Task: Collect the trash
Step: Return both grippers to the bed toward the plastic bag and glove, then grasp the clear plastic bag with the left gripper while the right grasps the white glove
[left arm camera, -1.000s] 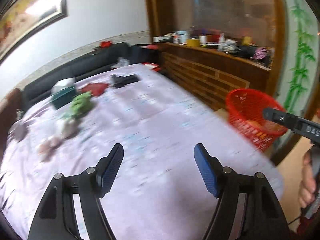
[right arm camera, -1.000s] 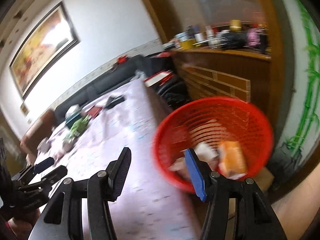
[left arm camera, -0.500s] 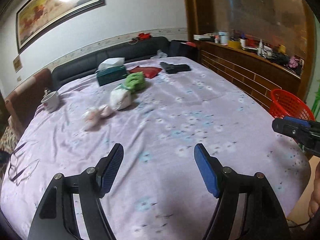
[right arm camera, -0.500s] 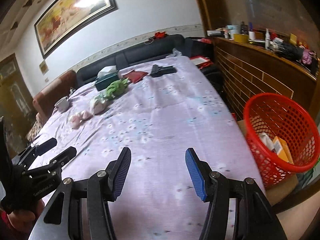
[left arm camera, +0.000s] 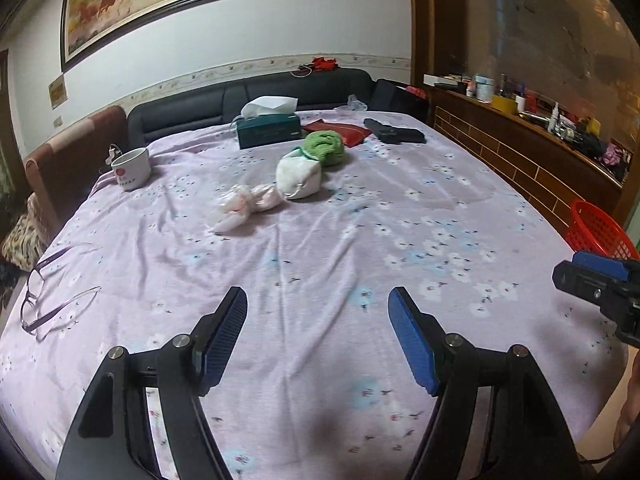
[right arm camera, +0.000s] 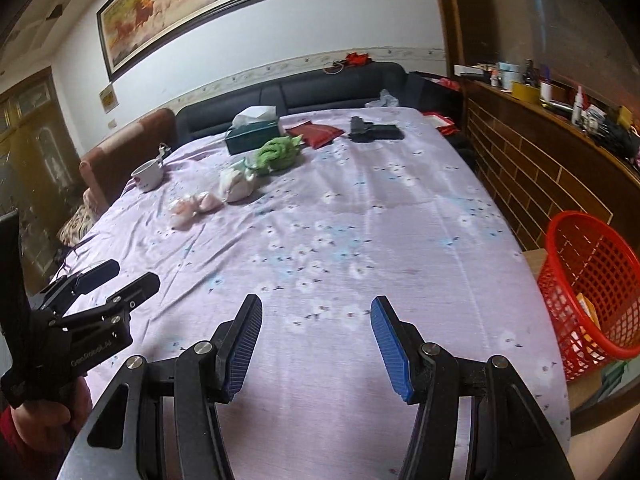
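Observation:
On the purple flowered tablecloth (left arm camera: 360, 248) lie a crumpled pinkish wrapper (left arm camera: 246, 205) (right arm camera: 194, 206), a white bag (left arm camera: 299, 176) (right arm camera: 237, 184) and a green bag (left arm camera: 325, 148) (right arm camera: 276, 154), all well beyond both grippers. My left gripper (left arm camera: 318, 312) hangs open over the near part of the table with nothing between its fingers. My right gripper (right arm camera: 316, 316) is open and empty too, to the left gripper's right. A red mesh basket (right arm camera: 592, 292) (left arm camera: 596, 232) with trash in it stands off the table's right edge.
A white cup (left arm camera: 131, 168), a green tissue box (left arm camera: 268, 130), a red pouch (left arm camera: 344, 132) and a black object (left arm camera: 394, 134) sit toward the far side. Glasses (left arm camera: 44, 296) lie at the left edge. A dark sofa (left arm camera: 260, 96) runs behind; a wooden counter (left arm camera: 520, 152) lines the right.
Both views have swung left from the red basket to face the table squarely. The trash items now sit nearer the centre; both grippers stay open and empty.

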`<action>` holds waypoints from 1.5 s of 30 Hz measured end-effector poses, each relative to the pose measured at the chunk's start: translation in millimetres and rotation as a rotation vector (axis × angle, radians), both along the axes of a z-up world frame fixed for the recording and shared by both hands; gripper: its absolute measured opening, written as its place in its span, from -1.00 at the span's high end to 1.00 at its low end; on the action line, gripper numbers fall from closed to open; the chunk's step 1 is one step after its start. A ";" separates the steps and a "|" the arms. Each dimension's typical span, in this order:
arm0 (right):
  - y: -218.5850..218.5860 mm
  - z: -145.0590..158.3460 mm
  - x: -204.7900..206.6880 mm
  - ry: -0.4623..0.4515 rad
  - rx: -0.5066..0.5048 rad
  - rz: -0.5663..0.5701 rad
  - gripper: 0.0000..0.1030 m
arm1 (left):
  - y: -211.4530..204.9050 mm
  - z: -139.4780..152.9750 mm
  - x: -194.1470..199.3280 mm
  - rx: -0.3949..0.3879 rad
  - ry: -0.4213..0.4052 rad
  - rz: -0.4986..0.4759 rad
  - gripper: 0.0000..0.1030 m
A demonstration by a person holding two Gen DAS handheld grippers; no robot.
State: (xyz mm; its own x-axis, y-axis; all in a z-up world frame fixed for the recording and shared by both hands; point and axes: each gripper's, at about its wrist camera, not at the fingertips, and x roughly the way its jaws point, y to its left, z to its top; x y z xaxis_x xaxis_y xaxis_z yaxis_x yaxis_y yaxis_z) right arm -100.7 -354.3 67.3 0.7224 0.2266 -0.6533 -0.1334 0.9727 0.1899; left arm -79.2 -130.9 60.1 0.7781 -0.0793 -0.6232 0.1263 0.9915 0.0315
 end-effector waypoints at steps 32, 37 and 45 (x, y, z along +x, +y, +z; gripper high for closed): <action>73.6 23.2 121.9 0.110 0.092 0.164 -0.18 | 101.8 -48.8 205.8 -0.256 0.201 0.117 0.55; 111.8 12.2 191.2 0.114 0.105 0.174 -0.18 | 116.6 -40.3 194.8 -0.249 0.136 0.175 0.55; 154.8 -32.9 281.8 0.169 0.110 0.137 -0.18 | 140.9 -34.7 194.5 -0.279 0.102 0.277 0.55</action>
State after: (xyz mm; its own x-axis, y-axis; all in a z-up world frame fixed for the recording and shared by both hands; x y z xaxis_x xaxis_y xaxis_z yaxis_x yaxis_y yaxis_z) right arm 181.1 -199.5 34.4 0.5623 0.3912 -0.7286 -0.2201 0.9201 0.3242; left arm 115.4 10.0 25.3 0.7292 -0.0527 -0.6823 -0.1580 0.9571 -0.2427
